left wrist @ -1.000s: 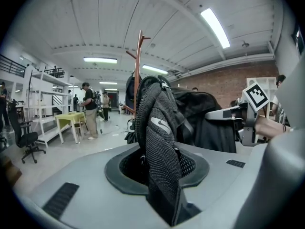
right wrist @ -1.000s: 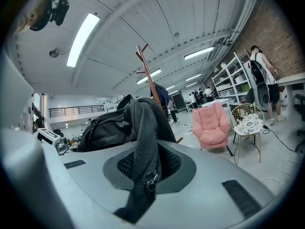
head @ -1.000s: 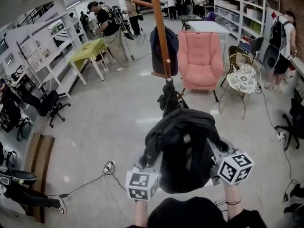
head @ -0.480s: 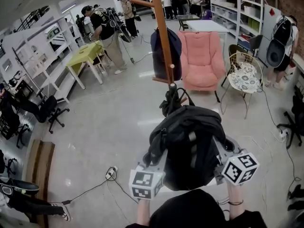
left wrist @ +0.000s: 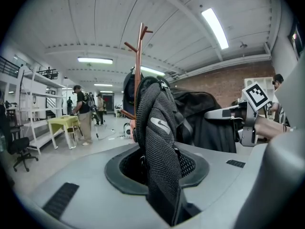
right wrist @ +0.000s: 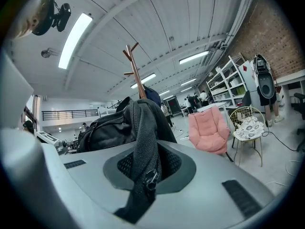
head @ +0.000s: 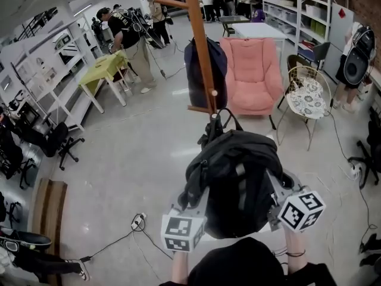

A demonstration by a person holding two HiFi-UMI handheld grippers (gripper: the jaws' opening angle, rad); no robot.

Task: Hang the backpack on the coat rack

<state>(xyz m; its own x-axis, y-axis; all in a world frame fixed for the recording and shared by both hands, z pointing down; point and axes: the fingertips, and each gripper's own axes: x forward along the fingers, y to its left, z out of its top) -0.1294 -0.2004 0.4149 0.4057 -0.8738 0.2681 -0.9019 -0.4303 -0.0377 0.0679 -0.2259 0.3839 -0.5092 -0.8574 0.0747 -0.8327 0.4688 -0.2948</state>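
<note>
A black backpack (head: 235, 183) hangs in the air between my two grippers, low in the head view. My left gripper (left wrist: 159, 175) is shut on its mesh shoulder strap (left wrist: 157, 128). On the other side, my right gripper (right wrist: 143, 175) is shut on the other dark mesh strap (right wrist: 143, 128), which carries a metal zip pull. Both marker cubes (head: 181, 231) (head: 300, 210) flank the bag; the fingertips are hidden under it. The brown wooden coat rack (head: 201, 52) stands just beyond the backpack, with a dark blue bag (head: 205, 64) hanging on it. The rack's top pegs (left wrist: 138, 37) rise above the held strap.
A pink armchair (head: 253, 70) stands right behind the rack, a wire chair with a patterned cushion (head: 306, 97) to its right. A yellow-green table (head: 107, 67) and people (head: 128, 34) are at the back left. A cable and power strip (head: 138, 220) lie on the floor at left.
Both grippers have carried the backpack toward the coat rack, which now looks nearer. The grip on the straps is the same.
</note>
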